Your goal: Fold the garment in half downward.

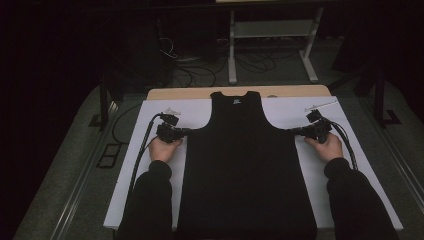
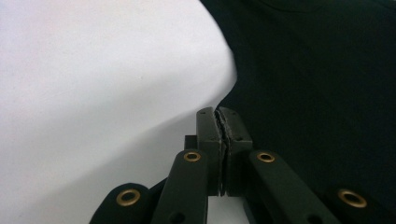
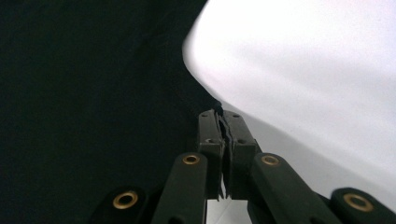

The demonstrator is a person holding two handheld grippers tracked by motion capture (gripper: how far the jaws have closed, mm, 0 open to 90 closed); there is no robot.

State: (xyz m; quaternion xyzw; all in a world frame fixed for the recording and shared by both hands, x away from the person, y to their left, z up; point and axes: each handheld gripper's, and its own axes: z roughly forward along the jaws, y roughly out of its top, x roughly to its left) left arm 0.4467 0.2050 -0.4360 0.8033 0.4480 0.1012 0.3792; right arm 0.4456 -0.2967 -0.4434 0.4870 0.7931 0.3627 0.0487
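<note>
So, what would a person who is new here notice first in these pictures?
First, the black tank top lying flat in the middle of the white table cover, neck pointing away from the person. Then the two grippers at its armholes: the left gripper and the right gripper each have their jaws pressed together at the fabric's edge, one on each side.

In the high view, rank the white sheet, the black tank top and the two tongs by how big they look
1. white sheet
2. black tank top
3. left tongs and right tongs: they look alike, no ranking.
</note>
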